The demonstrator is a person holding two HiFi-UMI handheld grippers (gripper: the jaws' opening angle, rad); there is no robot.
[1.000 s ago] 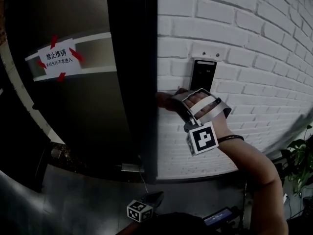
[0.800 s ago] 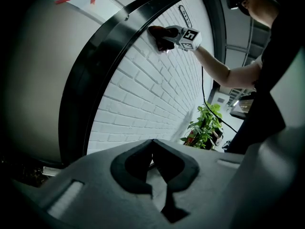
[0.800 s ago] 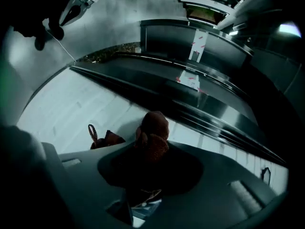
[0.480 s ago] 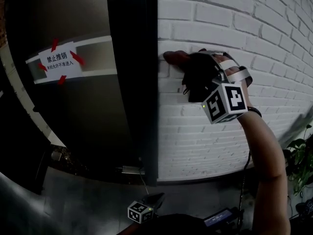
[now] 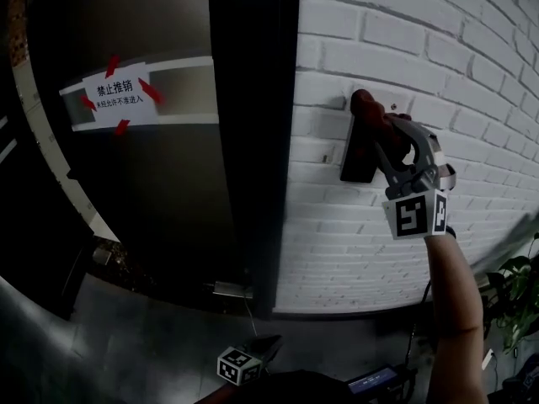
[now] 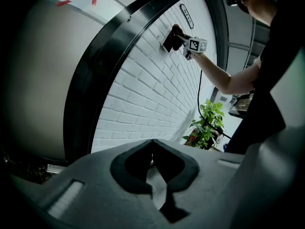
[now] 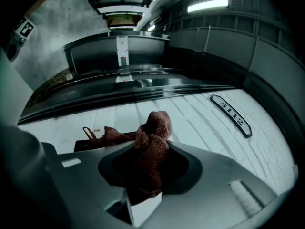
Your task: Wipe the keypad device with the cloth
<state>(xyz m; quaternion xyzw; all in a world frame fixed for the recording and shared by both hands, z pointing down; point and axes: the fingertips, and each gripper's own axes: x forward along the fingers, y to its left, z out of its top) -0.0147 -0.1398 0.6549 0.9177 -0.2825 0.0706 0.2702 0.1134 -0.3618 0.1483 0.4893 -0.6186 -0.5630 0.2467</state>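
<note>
While R gripper (image 5: 381, 131) clamps cloth (image 7: 152, 128) against keypad device (image 5: 357, 156) top — L gripper (image 6: 153, 149) hangs low, jaws together.

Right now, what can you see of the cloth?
The cloth is reddish-brown, coarse-woven, bunched into a wad. The right gripper is shut on it; a lump sticks out past the jaws, and a tail with a small loop trails sideways. It sits at the top edge of the dark keypad on the brick wall, seemingly pressed against it.
</note>
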